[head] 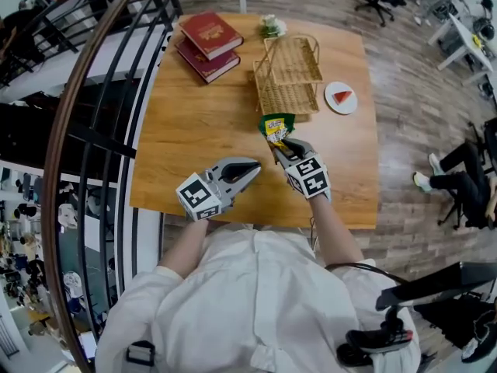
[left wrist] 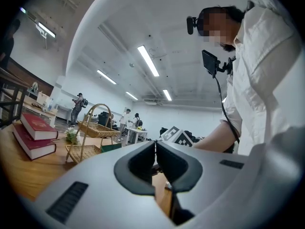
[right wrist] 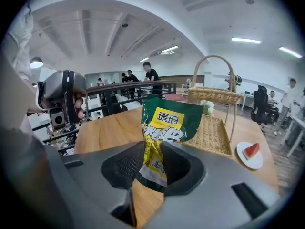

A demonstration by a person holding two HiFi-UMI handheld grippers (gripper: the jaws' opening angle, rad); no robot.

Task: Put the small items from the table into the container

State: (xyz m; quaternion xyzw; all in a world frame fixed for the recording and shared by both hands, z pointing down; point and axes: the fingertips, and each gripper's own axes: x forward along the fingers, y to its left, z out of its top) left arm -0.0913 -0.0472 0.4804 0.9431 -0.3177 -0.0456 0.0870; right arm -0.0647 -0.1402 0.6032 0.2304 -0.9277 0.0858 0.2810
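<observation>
A green and yellow snack packet (right wrist: 164,130) hangs lifted above the wooden table (head: 194,130), pinched at its lower end by my right gripper (head: 281,145). In the head view the snack packet (head: 275,126) sits just in front of the two-tier wicker basket (head: 289,74); the right gripper view shows the wicker basket (right wrist: 209,128) right behind it. My left gripper (head: 250,169) hovers over the table's near edge, left of the right one, jaws together with nothing between them. The left gripper view shows the left gripper (left wrist: 156,152) pointing level across the table.
Two red books (head: 208,43) lie stacked at the table's far left. A white plate with a watermelon slice (head: 341,97) sits right of the basket. A small flower bunch (head: 272,26) stands behind it. A black railing (head: 93,130) runs along the left.
</observation>
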